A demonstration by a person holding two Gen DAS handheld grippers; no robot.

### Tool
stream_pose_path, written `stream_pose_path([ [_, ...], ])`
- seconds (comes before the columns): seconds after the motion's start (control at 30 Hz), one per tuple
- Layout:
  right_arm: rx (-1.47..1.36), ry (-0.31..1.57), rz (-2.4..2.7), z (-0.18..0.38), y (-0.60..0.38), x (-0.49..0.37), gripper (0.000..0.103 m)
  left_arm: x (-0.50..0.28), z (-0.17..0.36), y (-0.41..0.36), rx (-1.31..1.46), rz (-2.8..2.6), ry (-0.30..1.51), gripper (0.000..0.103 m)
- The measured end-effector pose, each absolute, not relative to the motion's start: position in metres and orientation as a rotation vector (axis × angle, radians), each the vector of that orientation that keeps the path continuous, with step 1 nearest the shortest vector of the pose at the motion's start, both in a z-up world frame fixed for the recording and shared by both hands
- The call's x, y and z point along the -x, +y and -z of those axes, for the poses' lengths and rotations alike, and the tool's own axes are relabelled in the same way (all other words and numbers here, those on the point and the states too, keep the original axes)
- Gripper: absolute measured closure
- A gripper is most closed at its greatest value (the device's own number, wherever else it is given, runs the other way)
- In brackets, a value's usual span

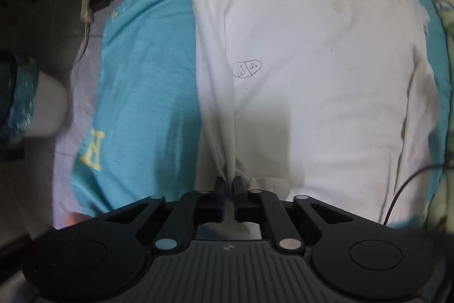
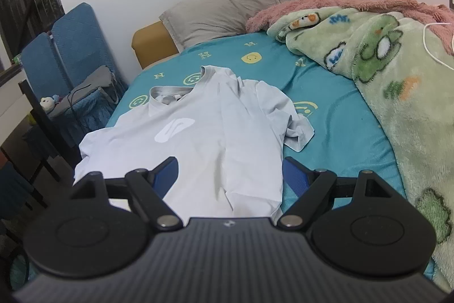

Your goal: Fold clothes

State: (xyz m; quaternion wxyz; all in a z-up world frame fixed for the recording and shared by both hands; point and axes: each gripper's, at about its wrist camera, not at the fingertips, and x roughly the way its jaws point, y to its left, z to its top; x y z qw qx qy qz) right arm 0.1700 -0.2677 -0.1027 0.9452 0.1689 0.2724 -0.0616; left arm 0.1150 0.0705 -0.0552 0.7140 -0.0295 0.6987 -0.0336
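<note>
While the left gripper (image 1: 229, 183) points down at the bed, its two dark fingers (image 1: 220, 189) are pinched together on a gathered ridge of the white T-shirt (image 1: 312, 61), the cloth rising in a narrow pleat from between the pads. A small hand-drawn mark of two hearts (image 1: 247, 68) sits on the fabric just beyond that pleat. In the right wrist view the same white T-shirt (image 2: 204, 138) lies spread on the teal bedsheet (image 2: 340, 138), nearer the bed's left edge, collar toward the grey pillow (image 2: 227, 10) at the head end, one sleeve crumpled out to the right. A pale logo (image 2: 174, 129) shows on its chest. The right gripper (image 2: 229, 175) hovers over the shirt's hem with its blue-padded fingers (image 2: 167, 175) spread wide, nothing between them but the cloth lying below. A green cartoon-print fleece blanket (image 2: 397, 75) is heaped along the bed's right side, with a pink fuzzy blanket (image 2: 326, 4) behind it. Blue folding chairs (image 2: 65, 47) stand beside the bed's left edge.
</note>
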Motion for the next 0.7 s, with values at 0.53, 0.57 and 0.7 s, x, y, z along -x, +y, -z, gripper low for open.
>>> stream_pose_path([
  [0.53, -0.327, 0.555, 0.12, 0.102, -0.266, -0.171, 0.021, -0.119, 0.01, 0.059, -0.148, 0.049, 1.322, 0.057],
  [0.57, -0.323, 0.553, 0.119, 0.102, -0.265, -0.17, 0.021, -0.12, 0.005, 0.055, -0.138, 0.062, 1.261, 0.054],
  [0.7, -0.301, 0.532, 0.106, 0.098, -0.262, -0.167, 0.021, -0.126, -0.016, 0.029, -0.115, 0.076, 1.014, 0.029],
])
